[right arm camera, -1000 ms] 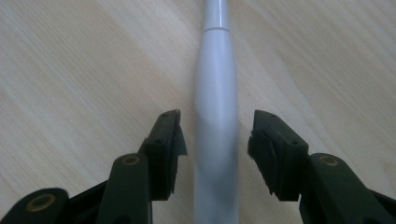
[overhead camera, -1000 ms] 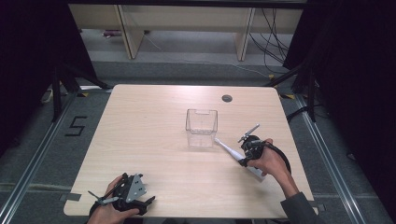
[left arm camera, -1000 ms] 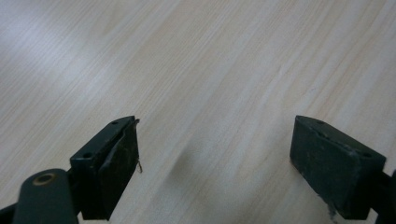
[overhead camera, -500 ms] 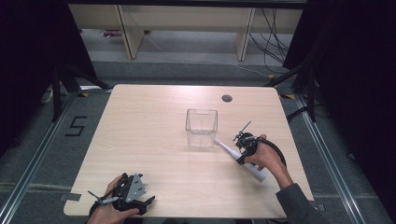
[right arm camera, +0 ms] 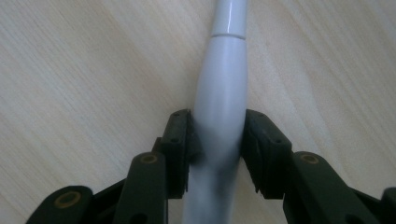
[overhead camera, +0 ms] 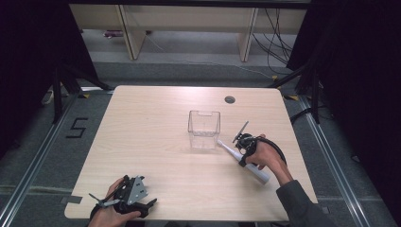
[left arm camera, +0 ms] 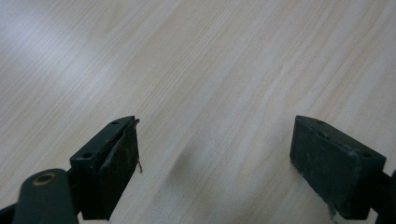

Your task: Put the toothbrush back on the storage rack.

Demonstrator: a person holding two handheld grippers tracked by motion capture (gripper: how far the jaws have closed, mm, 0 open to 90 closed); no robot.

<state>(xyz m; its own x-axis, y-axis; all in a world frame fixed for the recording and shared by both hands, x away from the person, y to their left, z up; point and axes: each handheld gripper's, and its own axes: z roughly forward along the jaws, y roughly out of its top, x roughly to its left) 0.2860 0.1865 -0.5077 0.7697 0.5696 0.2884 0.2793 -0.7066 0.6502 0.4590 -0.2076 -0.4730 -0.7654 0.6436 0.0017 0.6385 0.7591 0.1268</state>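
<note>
While clear box (overhead camera: 204,129) adjoins toothbrush (overhead camera: 243,161); unobstructed.

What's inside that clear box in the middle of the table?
The clear box looks empty; the wooden table shows through its walls. The white electric toothbrush lies outside it, gripped by the right gripper.

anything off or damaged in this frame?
Minor wear only: the left gripper's pads look frayed, with a loose shred at one pad's lower edge. The white electric toothbrush lies flat on the table, clamped by the right gripper, which has just been closing. The clear container stands upright.
</note>
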